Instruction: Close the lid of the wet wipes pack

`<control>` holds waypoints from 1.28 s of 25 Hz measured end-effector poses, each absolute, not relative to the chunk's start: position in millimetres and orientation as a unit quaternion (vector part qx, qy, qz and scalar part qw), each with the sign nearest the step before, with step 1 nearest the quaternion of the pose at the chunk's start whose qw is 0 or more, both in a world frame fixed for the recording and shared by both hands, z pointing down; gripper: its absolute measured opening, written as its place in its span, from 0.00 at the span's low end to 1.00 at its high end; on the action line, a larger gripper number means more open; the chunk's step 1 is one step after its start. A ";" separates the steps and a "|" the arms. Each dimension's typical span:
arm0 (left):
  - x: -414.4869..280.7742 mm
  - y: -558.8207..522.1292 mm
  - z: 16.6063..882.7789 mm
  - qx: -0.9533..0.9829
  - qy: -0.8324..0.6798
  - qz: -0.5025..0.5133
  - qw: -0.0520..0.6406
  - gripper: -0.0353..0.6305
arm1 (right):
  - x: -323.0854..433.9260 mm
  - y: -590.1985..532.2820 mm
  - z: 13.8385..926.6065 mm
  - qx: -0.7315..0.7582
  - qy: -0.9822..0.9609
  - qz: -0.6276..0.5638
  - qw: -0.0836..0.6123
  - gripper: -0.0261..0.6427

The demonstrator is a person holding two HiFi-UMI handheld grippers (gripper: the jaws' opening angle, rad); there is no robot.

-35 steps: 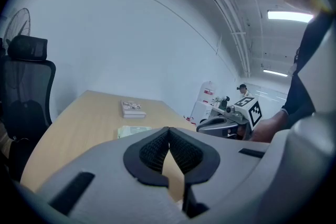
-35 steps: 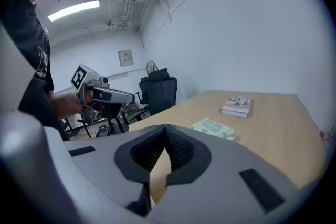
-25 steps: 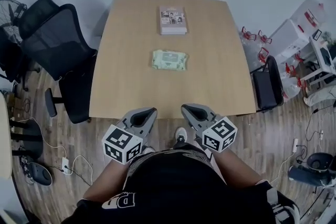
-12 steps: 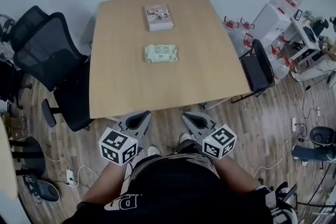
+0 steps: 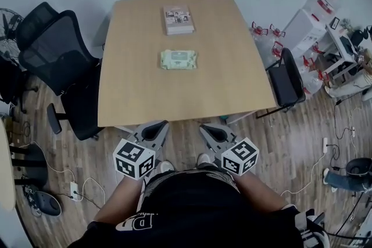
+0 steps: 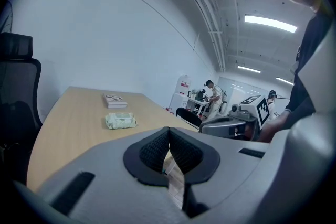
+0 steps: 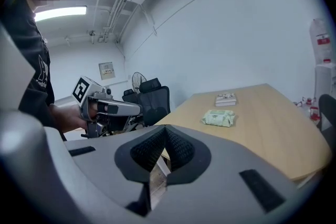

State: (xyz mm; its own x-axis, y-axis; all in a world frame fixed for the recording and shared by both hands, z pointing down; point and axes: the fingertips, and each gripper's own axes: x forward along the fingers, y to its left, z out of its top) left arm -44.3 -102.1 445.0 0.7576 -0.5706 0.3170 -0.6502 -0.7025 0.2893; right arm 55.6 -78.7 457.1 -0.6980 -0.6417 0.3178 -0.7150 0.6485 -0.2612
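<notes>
A pale green wet wipes pack lies flat near the middle of the wooden table; it also shows as the wipes pack and the wipes pack in the two gripper views. Whether its lid is up or down I cannot tell from here. My left gripper and right gripper hang side by side below the table's near edge, well short of the pack. Both are shut with nothing between the pads: the left gripper and the right gripper show their pads touching.
A stack of books lies on the table beyond the pack. Black office chairs stand left of the table, another chair at its right edge. White shelving with red items is at the far right. Cables lie on the wooden floor.
The view has shifted: table and pack first slid left and up in the head view, then barely moved. Both grippers stay shut, low before the table's near edge.
</notes>
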 end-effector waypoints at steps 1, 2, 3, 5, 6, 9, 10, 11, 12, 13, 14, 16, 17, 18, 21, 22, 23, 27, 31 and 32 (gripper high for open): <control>-42.0 -101.2 445.2 0.917 -0.334 0.103 0.194 0.08 | 56.9 -78.2 456.4 0.374 -0.904 0.185 0.098 0.05; -39.7 -100.5 445.6 0.917 -0.334 0.105 0.193 0.08 | 58.1 -77.8 455.3 0.372 -0.905 0.183 0.097 0.05; -37.4 -100.2 446.3 0.917 -0.334 0.108 0.191 0.08 | 59.3 -77.8 454.4 0.370 -0.906 0.181 0.097 0.05; -32.7 -100.5 447.3 0.916 -0.333 0.112 0.191 0.08 | 62.0 -78.2 453.5 0.368 -0.907 0.179 0.096 0.04; -30.4 -100.6 447.0 0.917 -0.333 0.112 0.191 0.08 | 63.4 -78.3 453.2 0.367 -0.908 0.179 0.096 0.05; -24.9 -102.3 443.1 0.918 -0.333 0.110 0.187 0.08 | 67.3 -79.8 451.1 0.364 -0.910 0.177 0.095 0.05; -24.2 -103.2 442.3 0.918 -0.333 0.109 0.185 0.08 | 68.3 -80.8 450.8 0.364 -0.910 0.176 0.096 0.05; -24.1 -104.1 442.2 0.918 -0.334 0.109 0.183 0.08 | 69.1 -81.8 450.8 0.364 -0.910 0.175 0.096 0.05; -24.5 -104.6 442.4 0.918 -0.335 0.110 0.183 0.08 | 69.8 -82.3 451.0 0.363 -0.910 0.175 0.096 0.05; -25.0 -104.7 442.7 0.917 -0.336 0.111 0.183 0.08 | 70.2 -82.3 451.0 0.363 -0.910 0.175 0.096 0.05; -25.4 -104.7 442.6 0.917 -0.338 0.111 0.183 0.08 | 70.3 -82.2 450.8 0.362 -0.910 0.175 0.096 0.05; -25.5 -104.7 442.1 0.916 -0.339 0.111 0.182 0.08 | 70.4 -81.9 450.6 0.361 -0.911 0.175 0.096 0.04; -25.1 -104.8 442.0 0.916 -0.339 0.111 0.182 0.08 | 70.6 -81.9 450.8 0.360 -0.911 0.175 0.097 0.04; -24.6 -104.9 442.1 0.916 -0.339 0.111 0.182 0.08 | 70.7 -81.9 451.1 0.360 -0.911 0.175 0.097 0.05; -23.5 -104.0 442.7 0.916 -0.339 0.111 0.182 0.08 | 70.3 -80.8 451.0 0.357 -0.912 0.175 0.098 0.04; -23.0 -103.3 442.7 0.916 -0.339 0.111 0.183 0.08 | 70.3 -80.1 450.7 0.356 -0.913 0.174 0.099 0.05; -22.3 -102.7 442.8 0.916 -0.340 0.110 0.183 0.08 | 70.5 -79.5 450.4 0.355 -0.913 0.174 0.099 0.04; -21.3 -103.5 443.3 0.916 -0.340 0.111 0.183 0.08 | 71.6 -80.1 449.3 0.355 -0.914 0.172 0.099 0.05; -20.2 -104.4 443.5 0.916 -0.339 0.112 0.183 0.08 | 72.5 -80.8 450.0 0.356 -0.913 0.172 0.099 0.05; -19.1 -104.4 443.5 0.916 -0.338 0.112 0.182 0.08 | 73.2 -80.8 450.3 0.356 -0.913 0.172 0.099 0.04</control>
